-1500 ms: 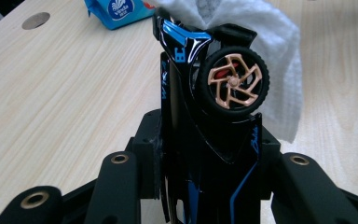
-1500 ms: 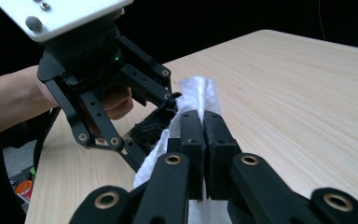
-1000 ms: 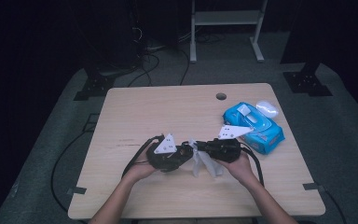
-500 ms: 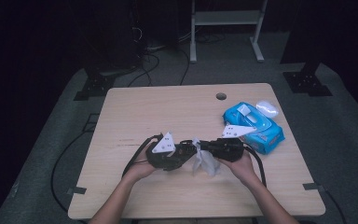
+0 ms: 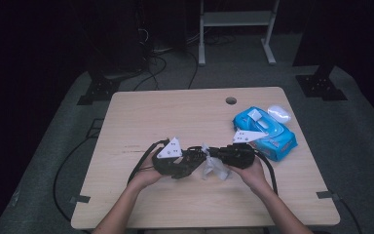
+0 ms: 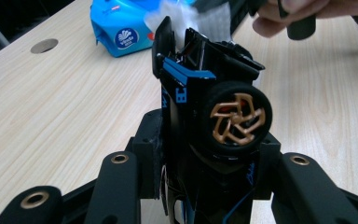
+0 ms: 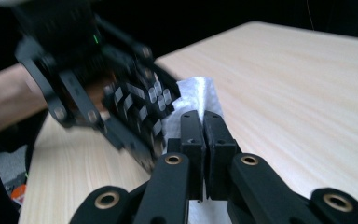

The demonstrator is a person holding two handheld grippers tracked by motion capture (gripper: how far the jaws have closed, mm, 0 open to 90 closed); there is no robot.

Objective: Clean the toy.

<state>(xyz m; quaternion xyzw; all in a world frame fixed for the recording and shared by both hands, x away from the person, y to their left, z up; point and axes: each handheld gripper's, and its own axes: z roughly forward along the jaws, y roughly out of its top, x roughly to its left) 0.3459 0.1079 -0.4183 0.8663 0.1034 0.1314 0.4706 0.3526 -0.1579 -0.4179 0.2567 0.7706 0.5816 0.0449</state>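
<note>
A black toy car (image 6: 214, 107) with blue trim and a gold-spoked wheel stands nose-up between the jaws of my left gripper (image 6: 209, 154), which is shut on its body. In the high view the left gripper (image 5: 194, 158) and right gripper (image 5: 213, 154) meet tip to tip near the table's front middle. My right gripper (image 7: 204, 133) has its jaws pressed together on a white wipe (image 7: 193, 95). The wipe (image 5: 214, 167) hangs between the two grippers and lies against the far end of the car (image 7: 135, 107). The wipe (image 6: 205, 21) shows behind the car's top.
A blue pack of wipes (image 5: 265, 130) lies at the right of the wooden table (image 5: 165, 117), with a small white object (image 5: 279, 113) behind it. A cable hole (image 5: 231, 101) sits near the back edge. Cables trail off both grippers.
The right gripper with the wipe has shifted slightly to the right. The left gripper and the car have stayed put.
</note>
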